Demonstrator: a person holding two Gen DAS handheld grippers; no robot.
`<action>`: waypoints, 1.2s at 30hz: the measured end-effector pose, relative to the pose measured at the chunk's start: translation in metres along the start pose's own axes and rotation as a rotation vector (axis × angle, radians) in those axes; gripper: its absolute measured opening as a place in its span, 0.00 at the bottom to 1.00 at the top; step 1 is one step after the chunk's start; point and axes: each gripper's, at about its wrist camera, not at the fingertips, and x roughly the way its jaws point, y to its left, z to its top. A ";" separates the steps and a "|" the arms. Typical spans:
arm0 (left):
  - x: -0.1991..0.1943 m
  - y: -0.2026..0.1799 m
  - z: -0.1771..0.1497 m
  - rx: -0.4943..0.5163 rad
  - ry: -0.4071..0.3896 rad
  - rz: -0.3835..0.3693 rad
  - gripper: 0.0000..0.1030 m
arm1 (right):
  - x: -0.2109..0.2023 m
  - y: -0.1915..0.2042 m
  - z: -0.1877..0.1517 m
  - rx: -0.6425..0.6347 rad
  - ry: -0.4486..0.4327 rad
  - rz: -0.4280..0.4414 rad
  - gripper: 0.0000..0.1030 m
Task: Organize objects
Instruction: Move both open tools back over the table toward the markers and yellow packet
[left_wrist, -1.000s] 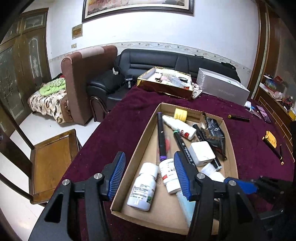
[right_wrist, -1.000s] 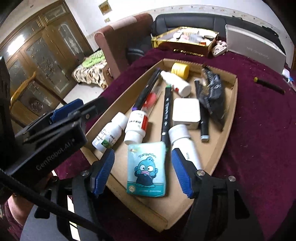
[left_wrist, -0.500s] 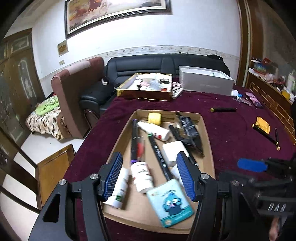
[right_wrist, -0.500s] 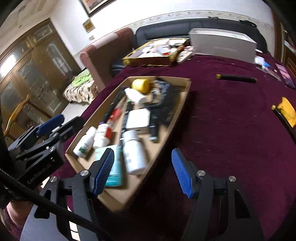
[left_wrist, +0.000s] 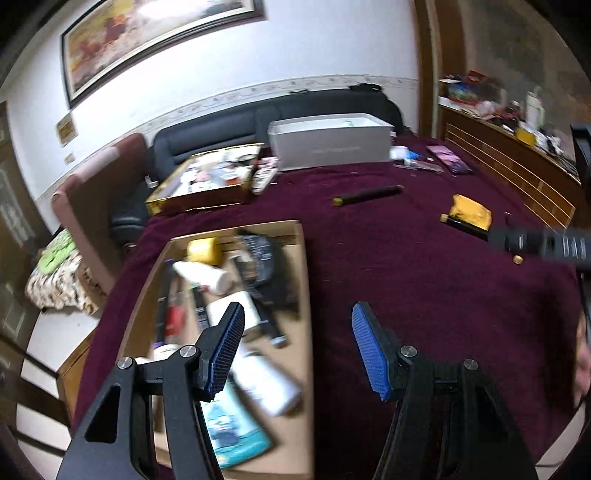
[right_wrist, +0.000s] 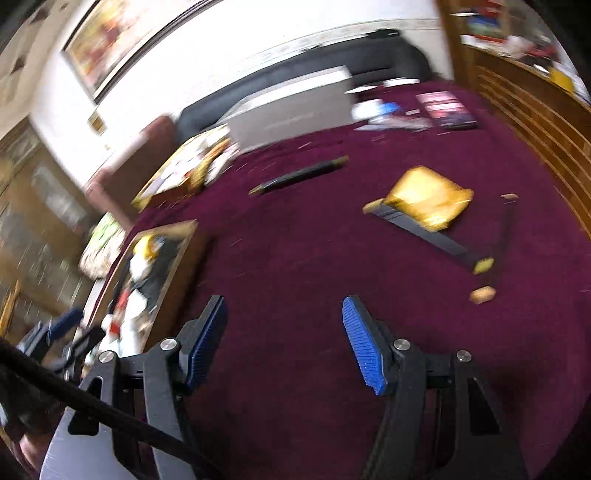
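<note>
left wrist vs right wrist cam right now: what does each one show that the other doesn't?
Left wrist only: the blue cartoon pouch at the near end of the cardboard tray, and the left gripper, open and empty.

Right wrist only: the right gripper, open over bare cloth.

Both: the tray, the yellow packet, the black pen, the grey box and the maroon tablecloth.

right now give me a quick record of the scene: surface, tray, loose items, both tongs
surface: table under a maroon cloth
tray: cardboard tray, filled with bottles, pens and a cartoon pouch
loose items: dark pen; yellow packet lying on a black stick; small tan piece
far end: grey box, gold tray
left tongs: open, nothing between them, over the tray's right edge
right tongs: open, nothing between them, over bare cloth
</note>
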 end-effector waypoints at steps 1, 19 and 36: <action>0.002 -0.006 0.001 0.007 0.005 -0.013 0.53 | -0.005 -0.013 0.007 0.022 -0.015 -0.019 0.62; 0.047 -0.047 -0.003 0.015 0.121 -0.145 0.53 | 0.077 -0.115 0.067 0.202 0.141 -0.031 0.67; 0.104 -0.109 0.040 -0.012 0.152 -0.287 0.53 | 0.041 -0.129 0.068 0.232 0.087 0.053 0.71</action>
